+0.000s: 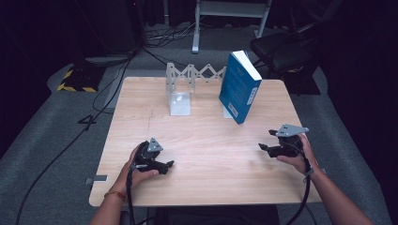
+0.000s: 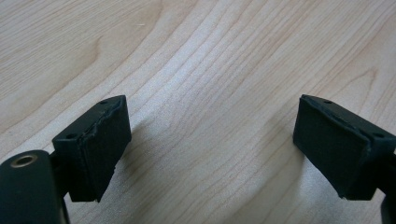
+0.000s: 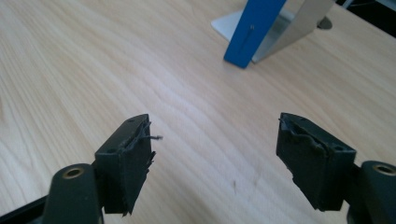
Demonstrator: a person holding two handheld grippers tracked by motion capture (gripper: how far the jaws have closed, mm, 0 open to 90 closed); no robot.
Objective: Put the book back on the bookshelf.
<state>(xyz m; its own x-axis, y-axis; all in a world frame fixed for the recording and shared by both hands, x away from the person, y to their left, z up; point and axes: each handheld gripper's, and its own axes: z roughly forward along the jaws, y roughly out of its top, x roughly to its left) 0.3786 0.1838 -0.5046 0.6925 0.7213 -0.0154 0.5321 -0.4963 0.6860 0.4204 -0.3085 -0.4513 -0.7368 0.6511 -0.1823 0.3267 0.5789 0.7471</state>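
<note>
The left gripper (image 1: 166, 165) rests low on the counter (image 1: 211, 154) at its near left, jaws wide with only bare wood between them. Farther back, a blue book (image 1: 240, 86) stands tilted against a metal bookend (image 1: 179, 103) rack. The right gripper (image 1: 265, 140) hovers near the right edge, jaws wide, empty, well apart from the book.

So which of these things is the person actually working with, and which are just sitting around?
In the job:
- blue book, leaning tilted against the rack's right end
- white expanding book rack on the table
- left claw, open, nothing held
- right claw, open, nothing held

Just lying about:
- black chair behind the table
- floor cables
- yellow-and-black striped base
</note>
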